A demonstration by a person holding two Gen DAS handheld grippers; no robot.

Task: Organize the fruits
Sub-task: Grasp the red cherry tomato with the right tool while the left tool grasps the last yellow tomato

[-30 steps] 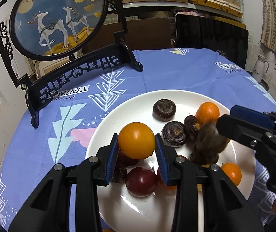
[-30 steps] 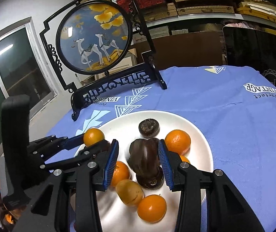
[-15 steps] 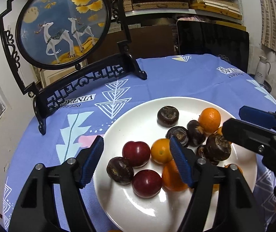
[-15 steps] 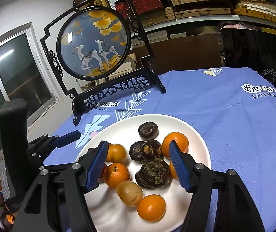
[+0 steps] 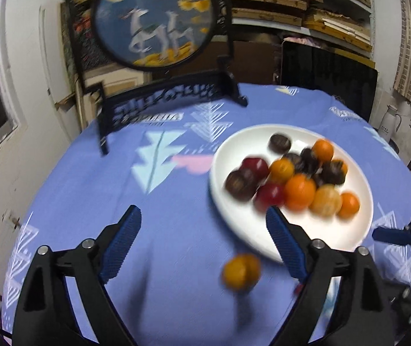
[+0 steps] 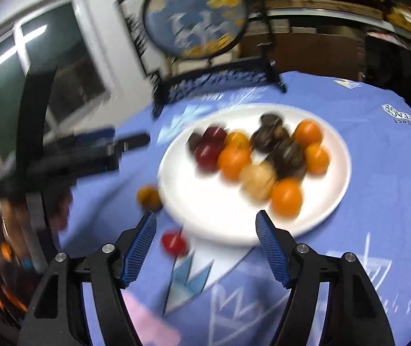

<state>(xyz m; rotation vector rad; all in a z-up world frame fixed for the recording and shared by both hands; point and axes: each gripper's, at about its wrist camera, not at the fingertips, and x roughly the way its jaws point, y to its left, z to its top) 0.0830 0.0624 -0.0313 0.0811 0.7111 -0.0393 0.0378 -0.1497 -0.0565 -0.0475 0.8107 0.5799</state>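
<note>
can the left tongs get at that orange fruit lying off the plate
Probably yes: the left tongs are open and empty, and the orange fruit sits on bare cloth just ahead between them, beside the plate rim.

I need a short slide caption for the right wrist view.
Open right gripper above blue tablecloth; orange fruit and red fruit lie beside the white plate.

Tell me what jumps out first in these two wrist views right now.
The white plate heaped with orange, dark brown and red fruit draws the eye, right of centre on the blue tablecloth. Two pieces lie off it on the cloth: an orange fruit by the plate's left rim and a small red fruit nearer the camera. Behind stands the round deer screen; both grippers are open and empty.
</note>
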